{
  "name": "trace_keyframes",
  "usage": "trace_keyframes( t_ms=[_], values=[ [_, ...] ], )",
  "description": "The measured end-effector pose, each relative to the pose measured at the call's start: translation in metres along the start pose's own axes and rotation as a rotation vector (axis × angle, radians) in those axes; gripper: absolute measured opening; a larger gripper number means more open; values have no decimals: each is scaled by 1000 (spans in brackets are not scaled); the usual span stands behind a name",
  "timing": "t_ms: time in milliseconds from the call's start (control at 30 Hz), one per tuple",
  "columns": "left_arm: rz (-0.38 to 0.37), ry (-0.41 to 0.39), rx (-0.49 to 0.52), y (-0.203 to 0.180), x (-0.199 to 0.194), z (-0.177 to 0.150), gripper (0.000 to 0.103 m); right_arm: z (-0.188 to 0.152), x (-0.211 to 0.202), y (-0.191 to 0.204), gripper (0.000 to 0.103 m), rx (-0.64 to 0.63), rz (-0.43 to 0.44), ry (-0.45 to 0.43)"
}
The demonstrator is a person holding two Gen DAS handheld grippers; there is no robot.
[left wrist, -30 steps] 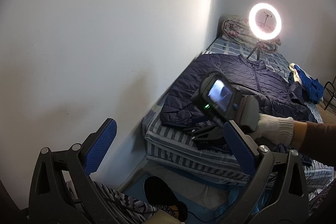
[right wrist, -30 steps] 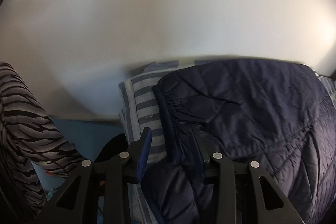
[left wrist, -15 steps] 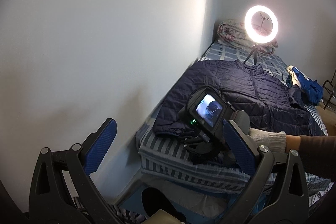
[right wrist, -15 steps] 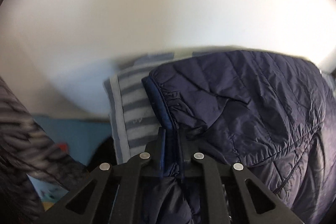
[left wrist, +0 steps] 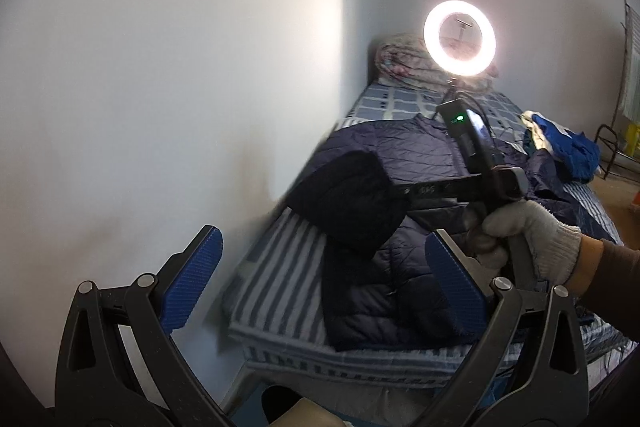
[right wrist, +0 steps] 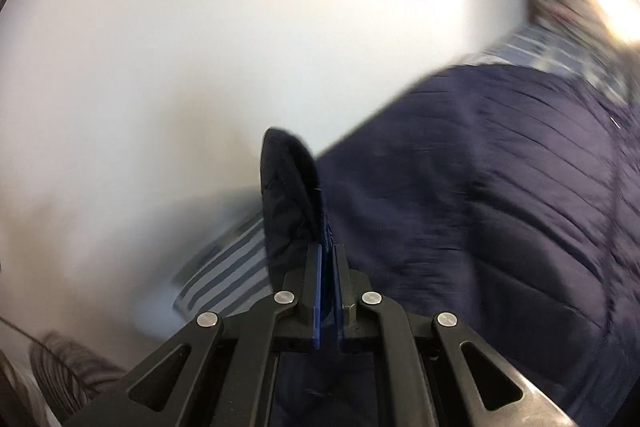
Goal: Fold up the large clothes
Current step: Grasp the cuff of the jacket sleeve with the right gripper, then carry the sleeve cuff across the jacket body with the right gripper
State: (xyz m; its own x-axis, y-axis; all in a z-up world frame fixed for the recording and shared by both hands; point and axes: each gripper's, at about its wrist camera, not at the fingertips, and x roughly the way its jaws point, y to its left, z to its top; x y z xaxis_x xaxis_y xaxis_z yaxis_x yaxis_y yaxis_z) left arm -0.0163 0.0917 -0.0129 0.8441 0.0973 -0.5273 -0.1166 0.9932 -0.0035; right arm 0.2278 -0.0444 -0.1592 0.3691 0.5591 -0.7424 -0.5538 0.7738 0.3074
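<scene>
A dark navy quilted jacket lies spread on a striped bed. My right gripper is shut on the jacket's sleeve cuff and holds it lifted above the bed; in the left wrist view the raised sleeve hangs from that gripper, held by a gloved hand. My left gripper is open and empty, off the near left corner of the bed. The jacket's body fills the right of the right wrist view, blurred.
A white wall runs along the bed's left side. A lit ring light on a tripod stands at the far end, before a rolled quilt. Blue clothes lie at the bed's right edge.
My right gripper closed on the sleeve cuff, then lifted it up and swung it toward the jacket's middle. My left gripper stayed open and shifted slightly.
</scene>
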Motion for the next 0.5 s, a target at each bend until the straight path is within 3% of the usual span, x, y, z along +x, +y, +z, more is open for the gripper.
trace_keyframes(
  t_ms=[167,433,500],
  values=[
    [-60,22,32,-29,32,32,103,-1,-9,-56,2,91,-85,-13],
    [-213,113,50,-77,104,87,102,-4,-29,-104,1,128,-181,-53],
    [-206,118,48,-81,119,90,101,-3,-36,-117,1,140,-204,-70]
  ],
)
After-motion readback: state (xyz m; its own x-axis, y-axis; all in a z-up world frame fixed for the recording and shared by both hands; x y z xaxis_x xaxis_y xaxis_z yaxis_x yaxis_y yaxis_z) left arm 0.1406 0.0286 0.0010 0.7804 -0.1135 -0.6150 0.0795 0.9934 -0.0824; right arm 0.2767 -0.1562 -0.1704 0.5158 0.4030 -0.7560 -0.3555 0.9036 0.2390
